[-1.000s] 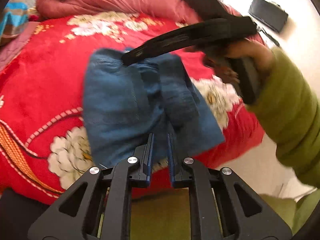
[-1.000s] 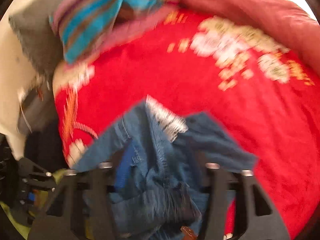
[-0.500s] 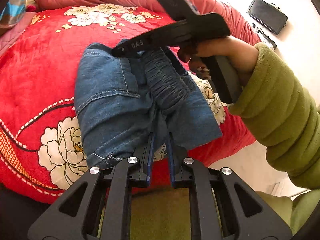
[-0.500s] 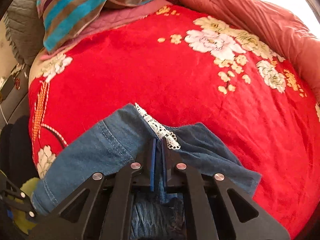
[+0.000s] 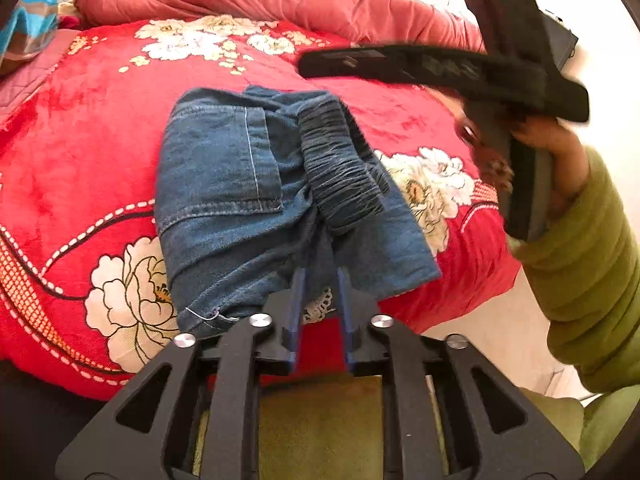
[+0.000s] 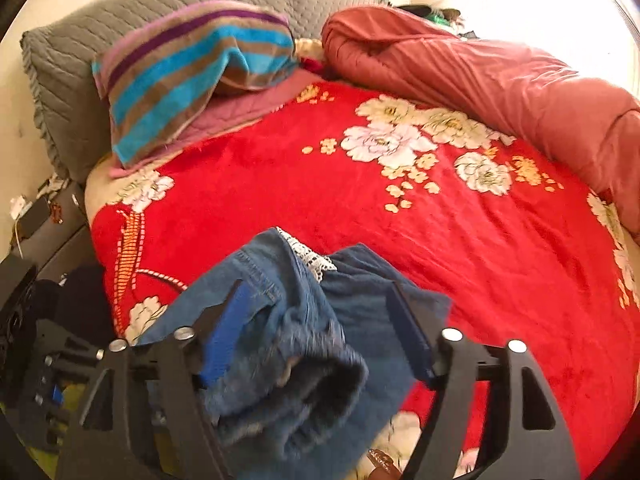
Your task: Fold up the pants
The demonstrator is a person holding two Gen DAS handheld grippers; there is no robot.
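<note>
The blue denim pants (image 5: 256, 200) lie folded in a bundle on the red floral blanket (image 5: 80, 152), elastic waistband on top, a white lace hem at the near edge. My left gripper (image 5: 320, 276) has its fingers close together at the near edge of the bundle; denim sits between the tips. In the right wrist view the pants (image 6: 304, 344) lie below my right gripper (image 6: 316, 312), whose fingers are spread wide and hold nothing. From the left wrist view the right gripper's body (image 5: 460, 72) is raised above and right of the pants.
A rolled pink quilt (image 6: 500, 76) lies along the far side of the bed. A striped towel (image 6: 192, 68) and grey pillows (image 6: 72, 52) are at the head. The bed's near edge drops to the floor (image 5: 492, 332). A dark flat object (image 5: 560, 40) lies beyond the bed.
My right gripper has opened, let go of the pants and lifted up and to the right. The folded bundle stays on the blanket. My left gripper has stayed at the near edge.
</note>
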